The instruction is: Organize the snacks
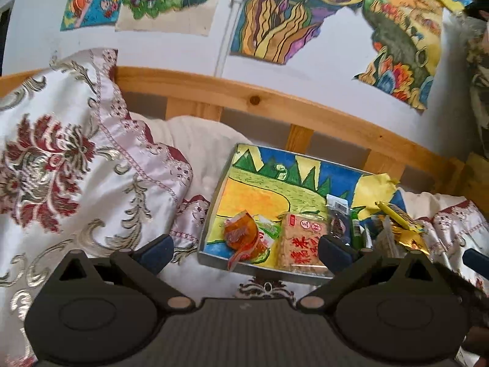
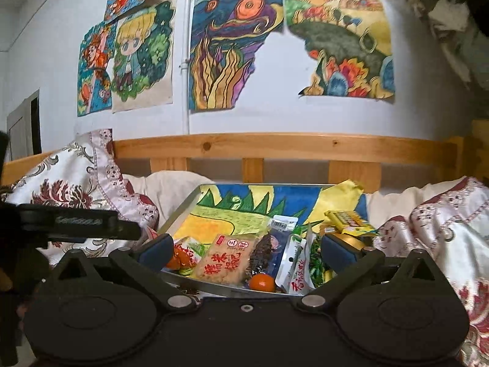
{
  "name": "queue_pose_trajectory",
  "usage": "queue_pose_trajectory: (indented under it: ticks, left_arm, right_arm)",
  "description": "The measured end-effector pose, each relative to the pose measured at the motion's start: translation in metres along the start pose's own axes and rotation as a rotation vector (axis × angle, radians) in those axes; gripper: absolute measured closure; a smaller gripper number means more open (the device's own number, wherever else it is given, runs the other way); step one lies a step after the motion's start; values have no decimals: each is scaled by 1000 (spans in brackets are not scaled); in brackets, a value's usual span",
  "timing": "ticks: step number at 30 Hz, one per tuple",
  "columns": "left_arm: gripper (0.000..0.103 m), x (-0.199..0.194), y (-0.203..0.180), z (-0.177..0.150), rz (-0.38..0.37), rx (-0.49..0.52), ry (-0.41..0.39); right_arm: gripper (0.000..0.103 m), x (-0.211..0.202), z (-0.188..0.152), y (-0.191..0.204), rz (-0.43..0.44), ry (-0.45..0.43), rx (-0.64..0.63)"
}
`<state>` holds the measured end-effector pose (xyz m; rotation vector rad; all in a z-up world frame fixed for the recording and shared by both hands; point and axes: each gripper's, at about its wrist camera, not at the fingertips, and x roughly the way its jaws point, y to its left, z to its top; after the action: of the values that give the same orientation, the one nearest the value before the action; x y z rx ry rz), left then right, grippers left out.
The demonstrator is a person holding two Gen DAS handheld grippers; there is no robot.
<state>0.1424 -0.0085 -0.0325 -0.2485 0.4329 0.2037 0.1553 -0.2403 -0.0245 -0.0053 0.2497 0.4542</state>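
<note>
A shallow metal tray [image 1: 211, 214] [image 2: 177, 214] lined with a colourful drawing lies on the bed. In it lie an orange snack packet [image 1: 244, 235] [image 2: 183, 252], a beige rice cracker pack with red characters [image 1: 301, 244] [image 2: 224, 260], a dark packet [image 1: 337, 220] [image 2: 262, 253], a small orange fruit [image 2: 262, 282], a white and green bag [image 2: 298, 269] and a yellow box [image 1: 397, 217] [image 2: 348, 221]. My left gripper [image 1: 244, 253] is open and empty at the tray's near edge. My right gripper [image 2: 246, 252] is open and empty over the tray's near edge.
A floral pillow [image 1: 61, 168] [image 2: 76, 183] lies left of the tray. A wooden bed rail [image 1: 253, 98] [image 2: 275, 146] runs behind it. Floral bedding [image 2: 443, 229] rises to the right. The left gripper's body [image 2: 76, 223] shows at left in the right wrist view.
</note>
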Motion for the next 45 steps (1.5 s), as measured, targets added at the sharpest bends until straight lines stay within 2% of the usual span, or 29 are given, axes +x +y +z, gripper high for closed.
queue_pose_trajectory:
  ticks: [9,21,34,45]
  left_arm:
    - [1,-50,12,-12,10,-9,-28]
    - [1,-90,30,-31,9,14,-23]
    - [1,-107,37,-53,-26,74,18]
    - [1,-113,33,-65,-63,114,25]
  right_arm:
    - [1,-44,-3,11,-21,-21,16]
    - [1,-92,-12,28,-44,-26,49]
    - [1,-118,-30,37,-87,16,78]
    - [1,-120,-40,36,-102,57,94]
